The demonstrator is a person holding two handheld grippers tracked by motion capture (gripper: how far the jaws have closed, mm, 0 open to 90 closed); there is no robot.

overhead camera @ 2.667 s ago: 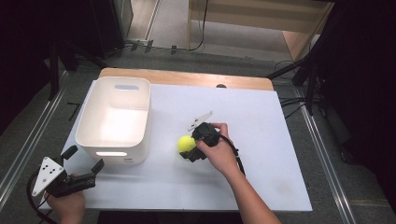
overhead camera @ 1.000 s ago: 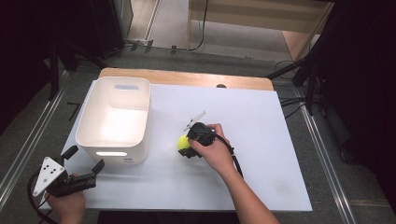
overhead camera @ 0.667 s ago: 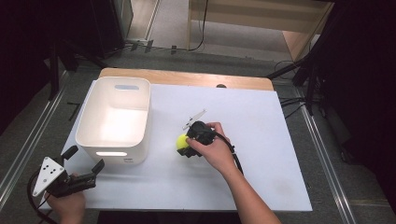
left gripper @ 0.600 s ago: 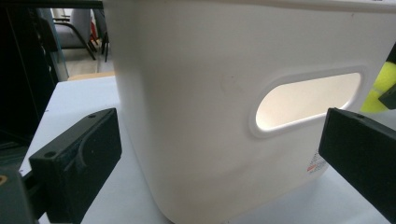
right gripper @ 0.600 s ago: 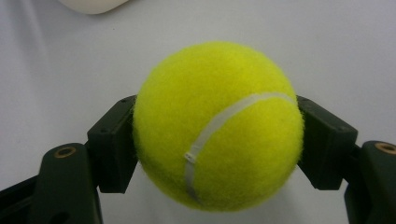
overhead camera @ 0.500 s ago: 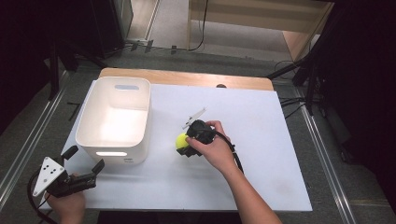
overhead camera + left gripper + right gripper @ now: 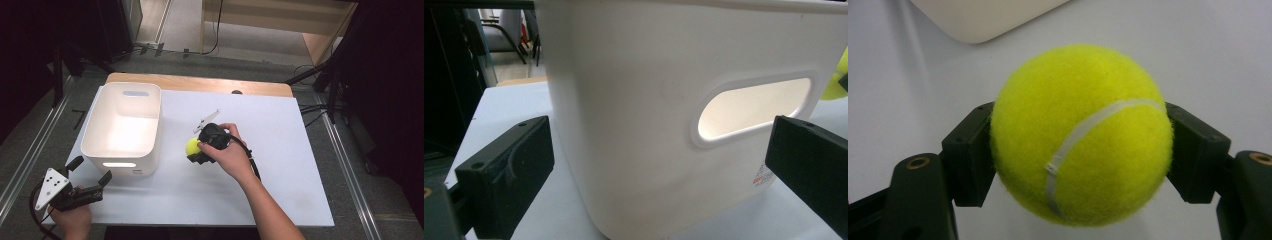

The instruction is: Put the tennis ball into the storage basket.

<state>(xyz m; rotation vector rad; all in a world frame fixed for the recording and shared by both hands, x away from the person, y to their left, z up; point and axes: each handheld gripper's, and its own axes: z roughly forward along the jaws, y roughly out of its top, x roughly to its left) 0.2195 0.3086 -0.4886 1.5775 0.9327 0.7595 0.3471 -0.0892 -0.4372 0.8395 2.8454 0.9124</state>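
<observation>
Two black claws show: the right claw (image 7: pixel 1080 150) pinches a fuzzy yellow-green tennis ball (image 7: pixel 1080 132) mid-worktop (image 7: pixel 280 175), right of the white plastic bin (image 7: pixel 122 125); the left claw (image 7: pixel 90 172), spread, faces the bin's near wall.

Yellow tennis ball (image 7: pixel 1080 132), apparently tool-clamped (image 7: pixel 1080 155)

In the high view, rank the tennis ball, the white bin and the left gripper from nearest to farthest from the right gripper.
1. Tennis ball: between the jaws of the right gripper, mid-table.
2. White bin: to that gripper's left, on the table's left part, apart from the ball.
3. Left gripper: farthest, at the table's near left corner, jaws open toward the bin's near wall.
</observation>
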